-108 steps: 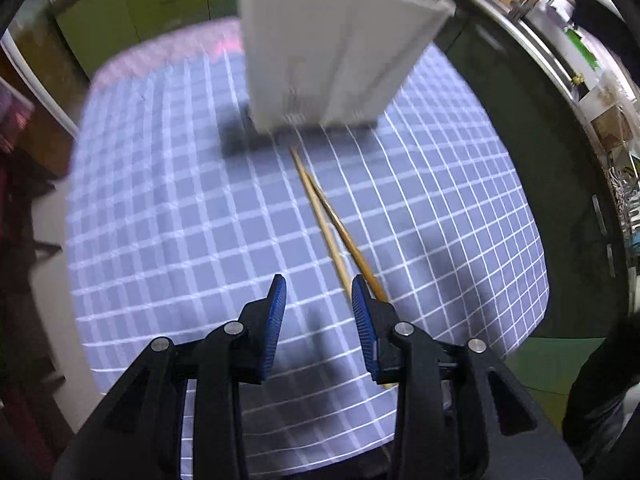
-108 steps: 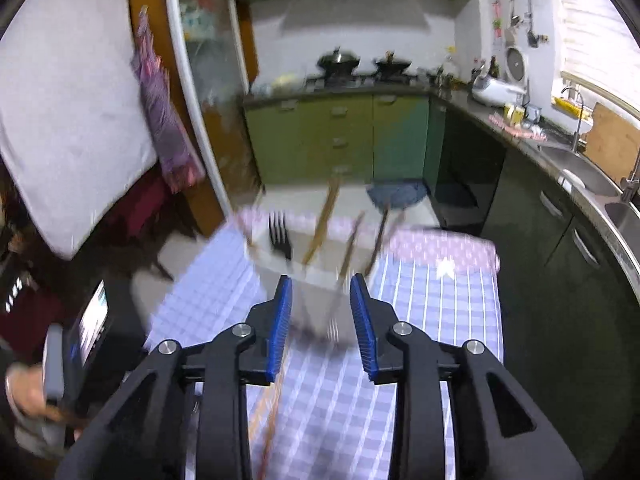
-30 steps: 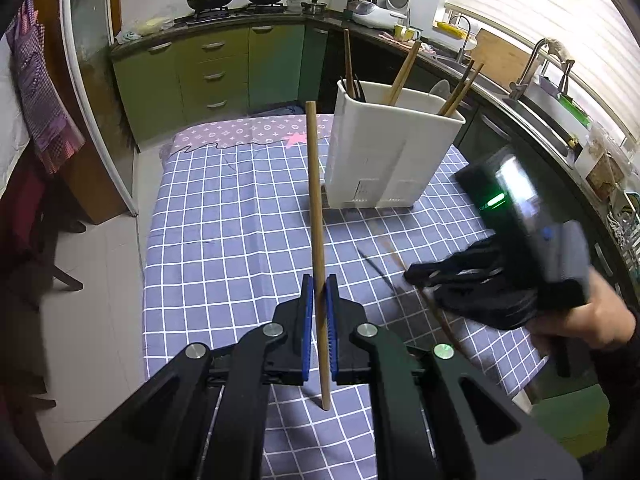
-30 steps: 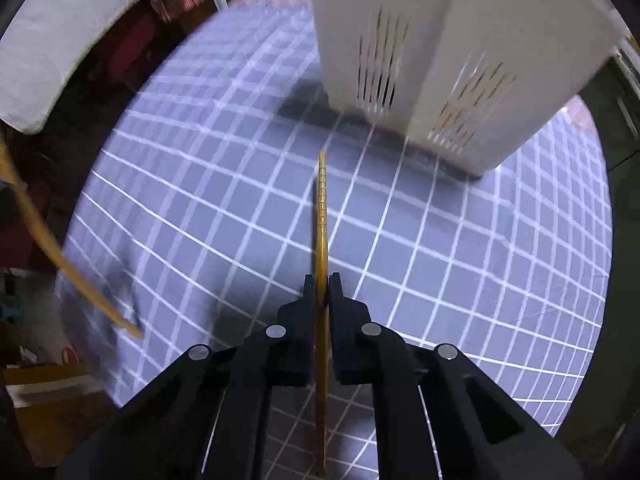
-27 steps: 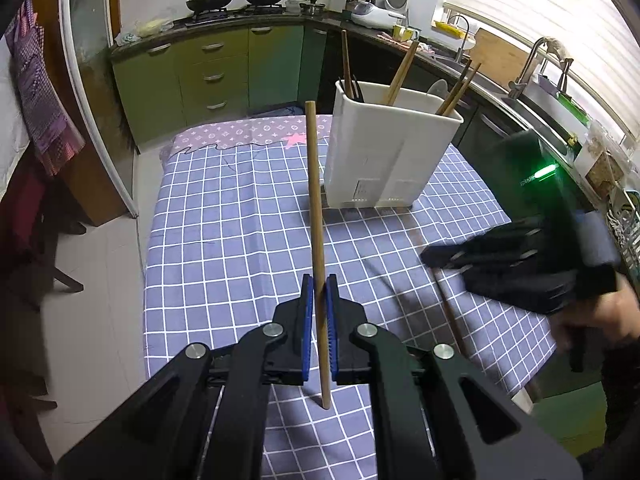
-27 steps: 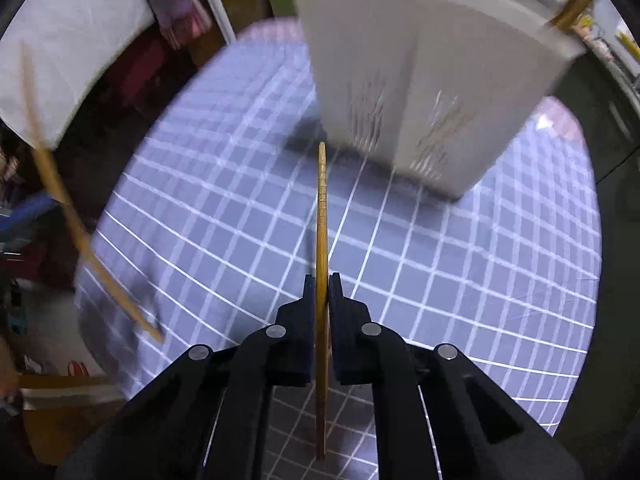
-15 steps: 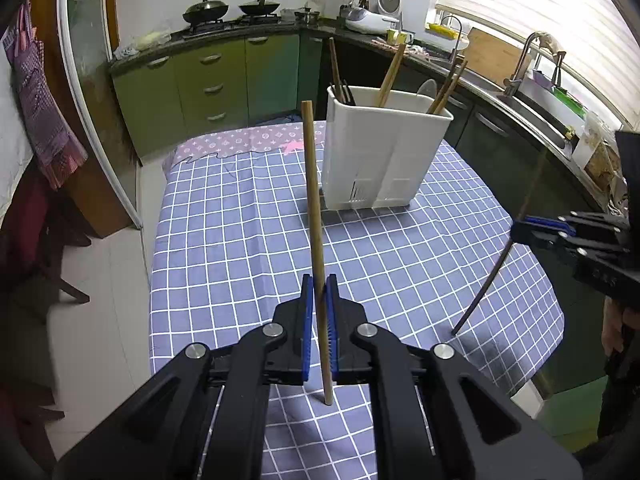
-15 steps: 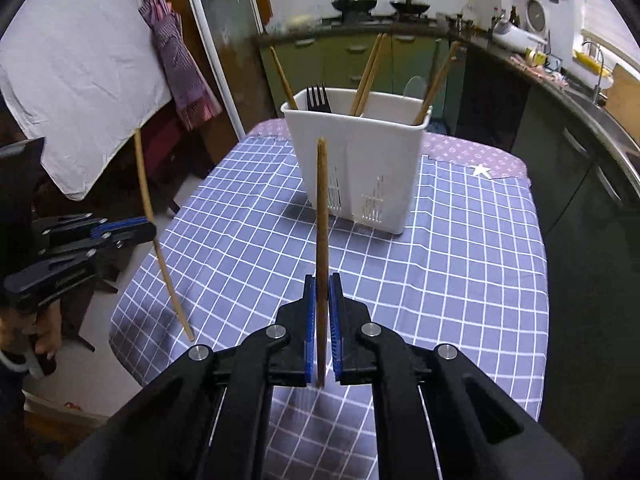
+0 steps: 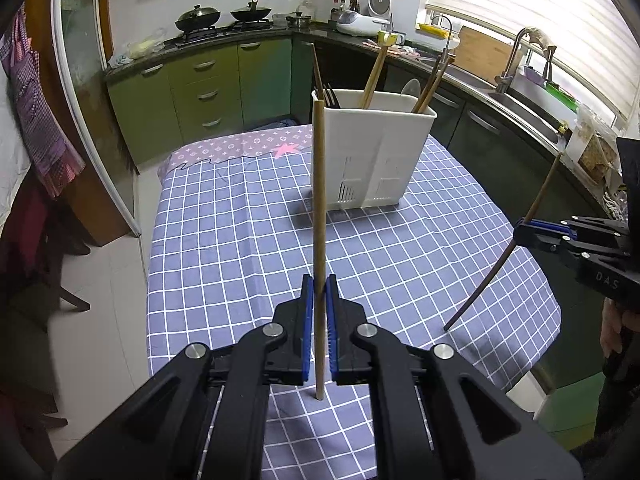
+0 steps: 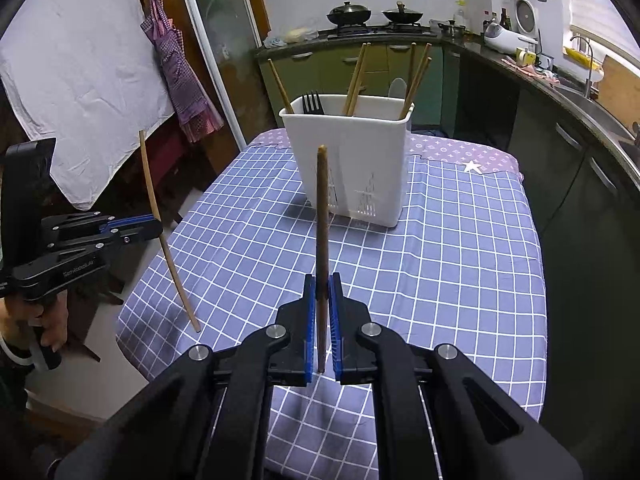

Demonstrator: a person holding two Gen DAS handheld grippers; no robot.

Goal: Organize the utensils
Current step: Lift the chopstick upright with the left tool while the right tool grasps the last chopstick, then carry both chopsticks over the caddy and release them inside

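Holding one chopstick each, both grippers sit above the tabletop, short of the holder.

Left wrist view: left gripper (image 9: 316, 292) jaws clamped on pale chopstick (image 9: 319, 208), upright, low end hanging below the jaws. White utensil holder (image 9: 372, 152) stands ahead on checked tabletop (image 9: 240, 220), already carrying a fork (image 9: 330, 95) and several chopsticks. Right gripper (image 9: 520, 229) visible at right edge, pinching dark chopstick (image 9: 508, 248), tilted, tip off the cloth.

Right wrist view: right gripper (image 10: 322, 296) jaws shut around dark chopstick (image 10: 322, 216), upright, in line with holder (image 10: 352, 160). Left gripper (image 10: 156, 227) at left, off the tabletop (image 10: 460, 260) edge, pale chopstick (image 10: 160, 232) slanted.

Progress: looks nearly done. No loose utensils visible on the cloth; the two held chopsticks are left to drop in.
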